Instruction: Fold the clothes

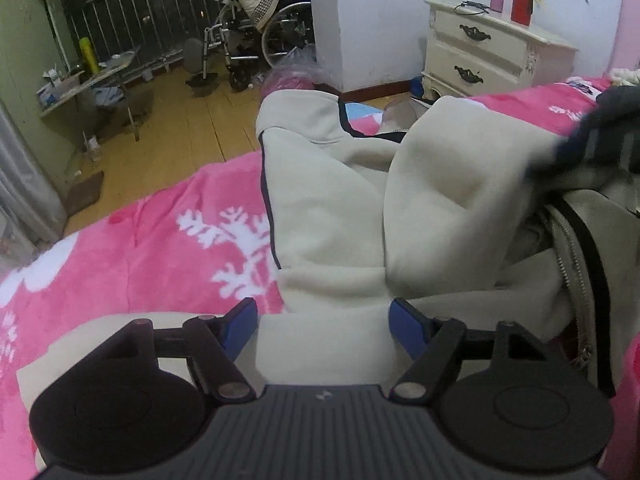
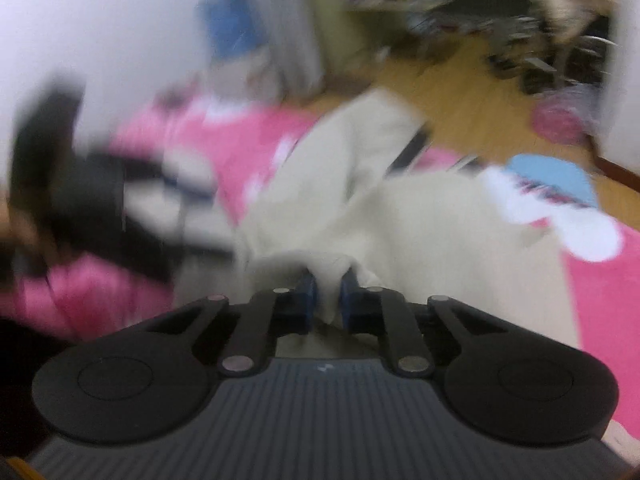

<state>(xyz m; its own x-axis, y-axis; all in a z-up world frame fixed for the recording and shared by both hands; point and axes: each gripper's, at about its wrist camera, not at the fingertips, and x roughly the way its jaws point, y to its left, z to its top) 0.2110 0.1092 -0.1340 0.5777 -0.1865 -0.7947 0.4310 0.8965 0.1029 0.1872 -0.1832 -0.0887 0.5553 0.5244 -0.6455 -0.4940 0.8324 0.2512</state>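
A cream fleece jacket (image 1: 340, 200) with dark trim and a zipper lies crumpled on the pink bed cover (image 1: 140, 248). My left gripper (image 1: 324, 326) hovers over its near edge, blue pads wide apart, with cream cloth beneath them but not pinched. In the blurred right wrist view, my right gripper (image 2: 328, 300) is shut on a bunched fold of the jacket (image 2: 400, 220), which rises between the blue pads. The other gripper (image 2: 80, 200) shows as a dark blur at the left of that view. A dark blurred shape at the right edge of the left wrist view is my right gripper (image 1: 600, 140) on the cloth.
The bed ends at a wooden floor (image 1: 192, 120). A cream nightstand (image 1: 488, 48) stands by the white wall, with a red box and a pink card on top. A wheelchair (image 1: 256, 40) loaded with bedding, a small cluttered table (image 1: 80, 84) and railings stand further back.
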